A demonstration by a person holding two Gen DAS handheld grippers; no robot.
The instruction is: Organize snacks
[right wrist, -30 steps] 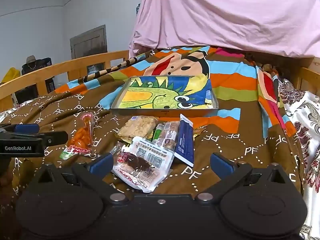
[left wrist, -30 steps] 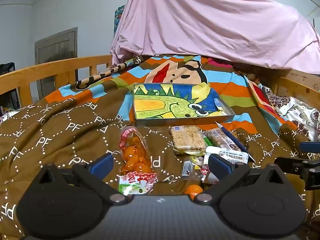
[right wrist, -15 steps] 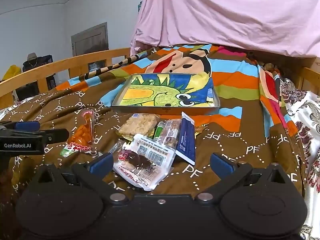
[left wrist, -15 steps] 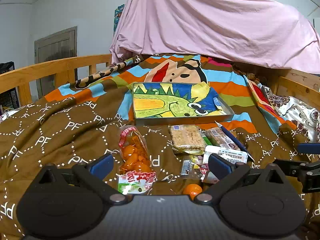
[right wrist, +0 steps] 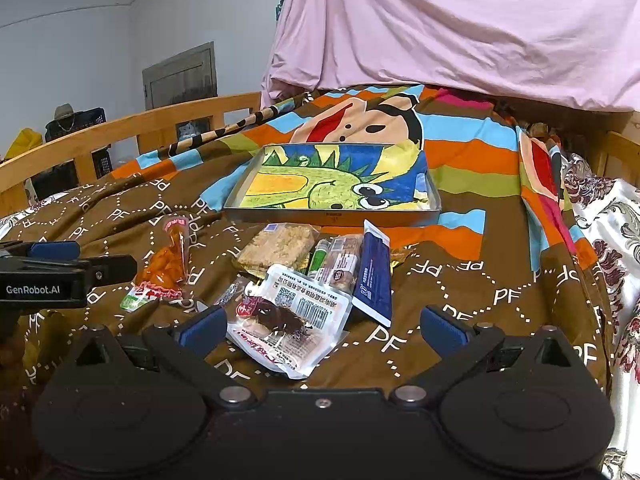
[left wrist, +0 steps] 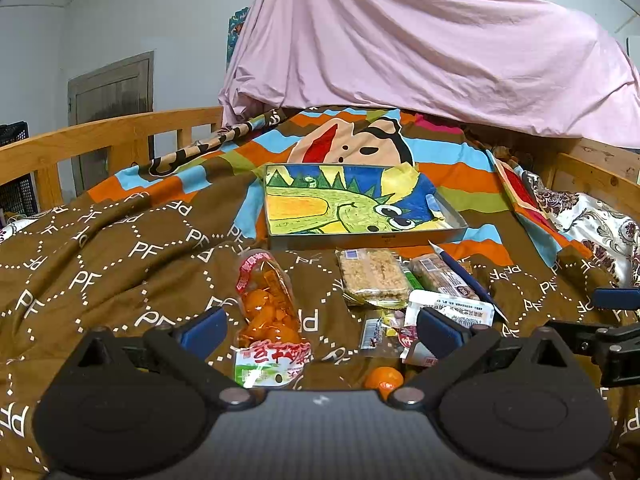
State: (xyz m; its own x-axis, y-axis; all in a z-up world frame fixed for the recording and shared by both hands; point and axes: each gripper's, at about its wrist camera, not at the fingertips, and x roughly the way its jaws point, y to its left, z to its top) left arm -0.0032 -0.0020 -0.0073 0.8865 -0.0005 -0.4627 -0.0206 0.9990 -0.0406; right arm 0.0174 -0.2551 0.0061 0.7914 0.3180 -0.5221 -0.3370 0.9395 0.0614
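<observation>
- The left gripper point(left wrist: 320, 326) is hovering low with its jaws spread wide, holding nothing, over a crinkly clear bag of orange snacks point(left wrist: 267, 304).
- The right gripper point(right wrist: 322, 330) is likewise gaping wide and empty, above a glossy white pouch point(right wrist: 292, 314) with a dark filling.
- Snacks are lying clustered on the soft brown quilt point(left wrist: 100, 264): a grainy rectangular bar point(left wrist: 372, 276), a flat navy packet point(right wrist: 374, 276).
- Just beyond them a shallow metal tray point(right wrist: 332, 213) lined with a dinosaur drawing is sitting.

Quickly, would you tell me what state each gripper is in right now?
Left gripper: open, holding nothing.
Right gripper: open, holding nothing.
</observation>
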